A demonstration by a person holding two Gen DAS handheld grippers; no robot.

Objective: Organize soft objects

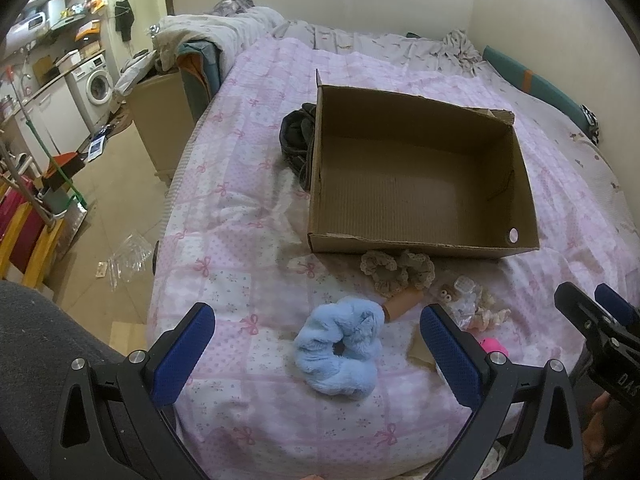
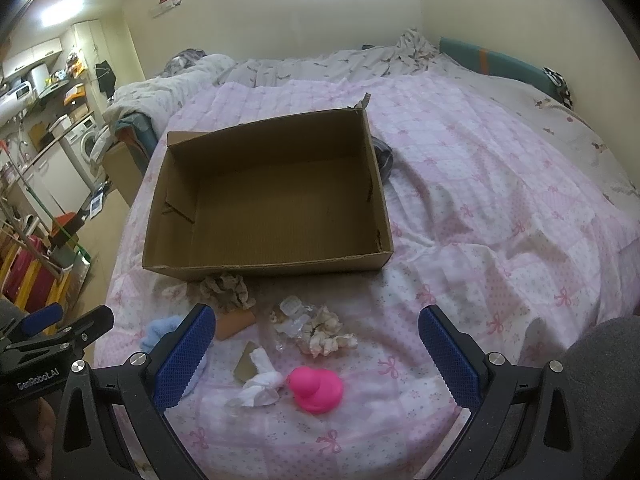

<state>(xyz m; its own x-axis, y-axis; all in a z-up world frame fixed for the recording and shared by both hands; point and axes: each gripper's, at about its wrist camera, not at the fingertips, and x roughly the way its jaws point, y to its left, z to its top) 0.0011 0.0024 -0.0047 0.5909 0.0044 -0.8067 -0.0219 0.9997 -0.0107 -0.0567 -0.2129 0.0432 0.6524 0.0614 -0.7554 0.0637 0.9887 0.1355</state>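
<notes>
An empty cardboard box stands open on the pink patterned bed. In front of it lie soft items. A fluffy light-blue scrunchie lies between the fingers of my open left gripper. A beige crocheted scrunchie lies by the box's front wall. A pink rubber duck, a white crumpled cloth and a cream scrunchie lie before my open, empty right gripper.
A dark garment lies against the box's left side. A clear plastic piece and a brown tube sit among the items. The bed's left edge drops to a cluttered floor. Crumpled bedding lies at the far end.
</notes>
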